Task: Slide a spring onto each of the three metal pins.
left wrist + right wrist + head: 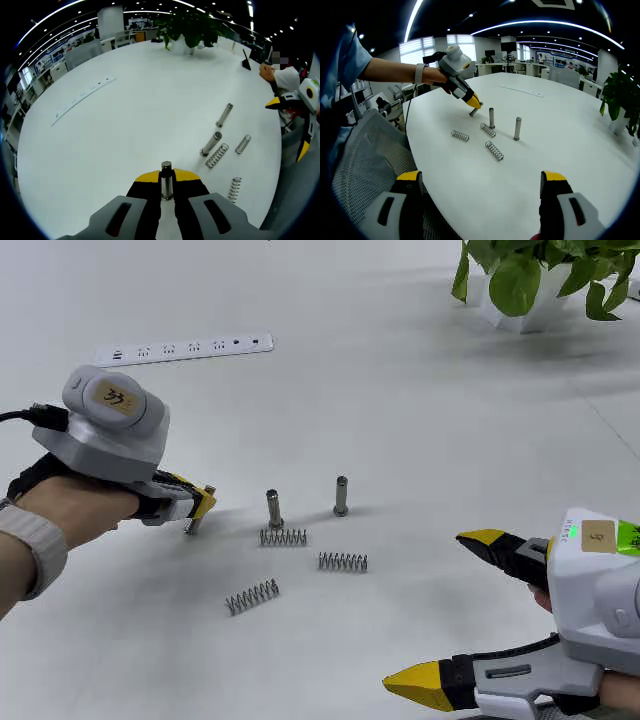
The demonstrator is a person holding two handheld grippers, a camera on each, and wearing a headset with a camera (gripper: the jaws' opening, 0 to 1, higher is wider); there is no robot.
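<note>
My left gripper (pixel 203 503) is shut on a metal pin (pixel 198 512), which tilts with its lower end at the table; in the left gripper view that pin (pixel 166 180) stands between the yellow jaws (pixel 166 176). Two more pins stand upright to its right, one (pixel 273 508) near and one (pixel 341 495) farther. Three springs lie flat: one (pixel 283 537) at the near pin's foot, one (pixel 343 561) to its right, one (pixel 252 596) closer to me. My right gripper (pixel 445 610) hovers open at the bottom right, well apart from them, jaws (pixel 482 182) wide.
A white power strip (pixel 185 348) lies at the back left of the white table (pixel 420 400). A potted plant (pixel 540 275) stands at the back right. A grey mesh chair (pixel 365 160) sits by the table edge in the right gripper view.
</note>
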